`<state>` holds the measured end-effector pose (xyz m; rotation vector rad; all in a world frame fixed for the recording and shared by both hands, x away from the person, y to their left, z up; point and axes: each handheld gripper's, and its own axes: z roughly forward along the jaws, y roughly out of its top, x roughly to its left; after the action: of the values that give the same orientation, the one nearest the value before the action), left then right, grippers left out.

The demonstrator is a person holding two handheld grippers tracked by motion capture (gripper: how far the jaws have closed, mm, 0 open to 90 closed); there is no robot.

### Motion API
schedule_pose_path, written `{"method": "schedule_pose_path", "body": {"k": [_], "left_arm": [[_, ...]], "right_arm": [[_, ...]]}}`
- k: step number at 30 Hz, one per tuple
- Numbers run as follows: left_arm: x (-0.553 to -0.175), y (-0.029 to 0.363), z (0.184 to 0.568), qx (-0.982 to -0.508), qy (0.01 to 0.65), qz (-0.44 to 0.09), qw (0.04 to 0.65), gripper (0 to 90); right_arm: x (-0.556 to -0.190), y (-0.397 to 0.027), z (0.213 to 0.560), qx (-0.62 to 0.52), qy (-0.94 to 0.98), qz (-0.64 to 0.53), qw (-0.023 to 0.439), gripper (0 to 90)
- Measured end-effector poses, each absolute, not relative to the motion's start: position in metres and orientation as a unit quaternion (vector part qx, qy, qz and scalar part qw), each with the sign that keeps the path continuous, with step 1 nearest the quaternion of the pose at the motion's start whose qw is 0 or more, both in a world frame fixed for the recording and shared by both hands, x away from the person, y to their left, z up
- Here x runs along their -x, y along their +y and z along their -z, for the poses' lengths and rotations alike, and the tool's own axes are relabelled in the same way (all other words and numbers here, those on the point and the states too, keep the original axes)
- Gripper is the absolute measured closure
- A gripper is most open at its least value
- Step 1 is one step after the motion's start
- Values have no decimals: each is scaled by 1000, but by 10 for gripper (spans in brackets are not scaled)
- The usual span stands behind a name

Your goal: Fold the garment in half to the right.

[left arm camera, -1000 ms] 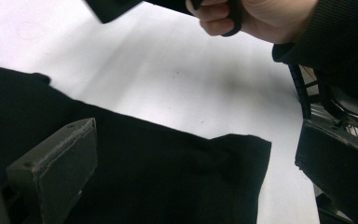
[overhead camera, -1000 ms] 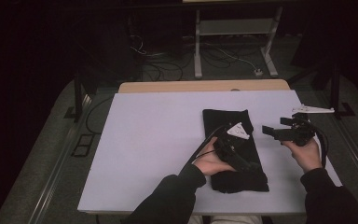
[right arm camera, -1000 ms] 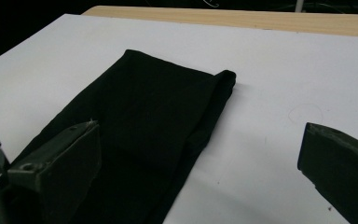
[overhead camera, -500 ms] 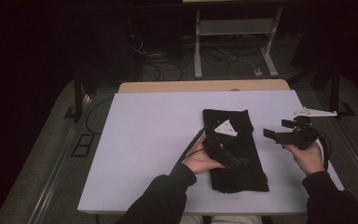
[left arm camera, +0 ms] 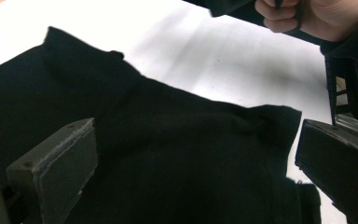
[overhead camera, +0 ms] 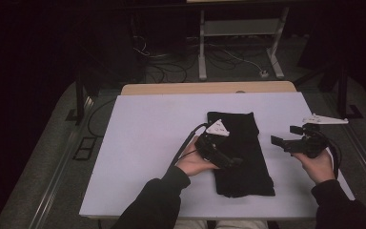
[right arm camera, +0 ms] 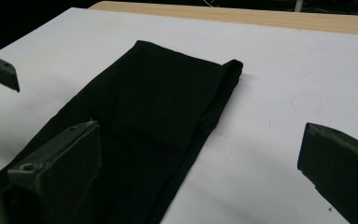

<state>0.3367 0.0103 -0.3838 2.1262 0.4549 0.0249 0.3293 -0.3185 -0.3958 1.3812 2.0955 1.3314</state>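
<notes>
Left tool [overhead camera: 228, 161]: lower centre of the high view, over the near part of the black cloth, jaws spread wide with nothing between them.
Right tool [overhead camera: 286, 141]: right of centre in the high view, above bare worktop just beside the cloth's right edge, jaws also spread, holding nothing.
Black cloth [overhead camera: 240, 152]: folded into a long strip, lying flat in the centre-right of the frame, running from mid-worktop toward the near edge.
Worktop [overhead camera: 147, 143]: pale, wooden strip along its far edge.
</notes>
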Motion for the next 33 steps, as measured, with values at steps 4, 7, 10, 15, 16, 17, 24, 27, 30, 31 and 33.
{"method": "schedule_pose_path", "body": {"k": [4, 7, 10, 15, 16, 17, 24, 27, 30, 31, 33], "left_arm": [[-337, 22, 383, -863, 193, -14, 467, 0], [-338, 33, 384, -862, 200, -17, 465, 0], [-339, 45, 383, -857, 211, -21, 469, 0], [-342, 62, 382, -851, 223, -29, 474, 0], [-343, 65, 382, -849, 227, -30, 476, 0], [-343, 68, 382, -848, 229, -31, 476, 0], [-344, 87, 381, -844, 242, -43, 477, 0], [-341, 95, 381, -838, 243, -48, 486, 0], [-340, 104, 381, -835, 249, -51, 489, 0], [-339, 107, 381, -834, 251, -52, 488, 0], [-339, 112, 382, -832, 257, -54, 489, 0]], "right_arm": [[-325, -319, 395, -479, 729, -466, 149, 0], [-322, -319, 395, -477, 730, -466, 148, 0], [-319, -317, 396, -476, 733, -464, 147, 0], [-315, -316, 397, -474, 734, -464, 146, 0], [-314, -316, 397, -474, 735, -463, 146, 0], [-313, -316, 397, -473, 735, -463, 148, 0], [-306, -315, 398, -469, 736, -466, 149, 0], [-303, -316, 398, -466, 737, -466, 150, 0], [-300, -316, 398, -467, 736, -466, 150, 0], [-299, -317, 398, -467, 735, -468, 150, 0], [-297, -319, 399, -469, 734, -467, 150, 0]]}}
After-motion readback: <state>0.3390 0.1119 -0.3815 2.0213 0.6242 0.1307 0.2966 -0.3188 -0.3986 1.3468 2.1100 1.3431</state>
